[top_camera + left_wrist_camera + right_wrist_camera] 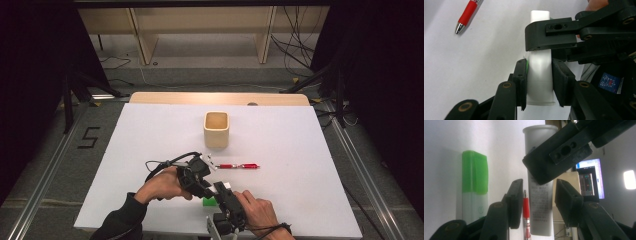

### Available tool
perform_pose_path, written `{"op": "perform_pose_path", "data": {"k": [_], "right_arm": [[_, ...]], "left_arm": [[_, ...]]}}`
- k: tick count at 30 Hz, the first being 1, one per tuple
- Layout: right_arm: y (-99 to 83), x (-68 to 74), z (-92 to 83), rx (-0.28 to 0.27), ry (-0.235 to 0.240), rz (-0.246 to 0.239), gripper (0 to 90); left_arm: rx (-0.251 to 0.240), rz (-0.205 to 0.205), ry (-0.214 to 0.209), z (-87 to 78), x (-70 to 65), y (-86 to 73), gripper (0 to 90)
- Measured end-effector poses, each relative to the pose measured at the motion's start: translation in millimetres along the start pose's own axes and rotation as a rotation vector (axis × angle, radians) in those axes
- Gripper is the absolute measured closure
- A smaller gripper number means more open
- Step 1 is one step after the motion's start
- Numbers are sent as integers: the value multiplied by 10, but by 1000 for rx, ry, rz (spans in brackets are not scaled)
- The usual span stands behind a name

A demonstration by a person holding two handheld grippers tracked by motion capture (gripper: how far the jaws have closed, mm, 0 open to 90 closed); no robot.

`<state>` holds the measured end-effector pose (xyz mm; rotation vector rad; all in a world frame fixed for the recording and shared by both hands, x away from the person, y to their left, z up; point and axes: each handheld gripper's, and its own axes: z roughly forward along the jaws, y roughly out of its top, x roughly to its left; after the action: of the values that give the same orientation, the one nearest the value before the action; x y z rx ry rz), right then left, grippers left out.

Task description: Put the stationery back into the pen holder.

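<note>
White plastic, the tube (540, 75) looks light, stiff and slick; it is held low over the desk (150, 140) near the front edge, clamped in the left gripper (539, 82) fingers. The right gripper (537, 202) fingers straddle its printed body without touching, a sound place to grip.

White tube (539, 75), green cap (474, 172), red pen (238, 166).

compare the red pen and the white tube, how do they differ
The red pen lies flat on the table, untouched; the white tube is clamped in the left gripper and sits between the right gripper's jaws. The pen is slim and red with a silver tip; the tube is thicker and plain white with small print. Both are long and narrow.
</note>
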<state>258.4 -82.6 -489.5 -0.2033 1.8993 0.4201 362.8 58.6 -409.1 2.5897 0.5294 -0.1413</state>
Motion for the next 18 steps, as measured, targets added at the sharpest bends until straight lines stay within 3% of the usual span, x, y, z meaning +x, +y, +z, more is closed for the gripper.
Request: {"op": "perform_pose_path", "data": {"k": [10,18], "right_arm": [[-5,-4,22,-6,3,-31,685],[2,27,25,-15,4,-50,700]], "left_arm": [[4,-10,-20,17,28,-3,670],[19,-6,-32,30,45,-18,660]]}}
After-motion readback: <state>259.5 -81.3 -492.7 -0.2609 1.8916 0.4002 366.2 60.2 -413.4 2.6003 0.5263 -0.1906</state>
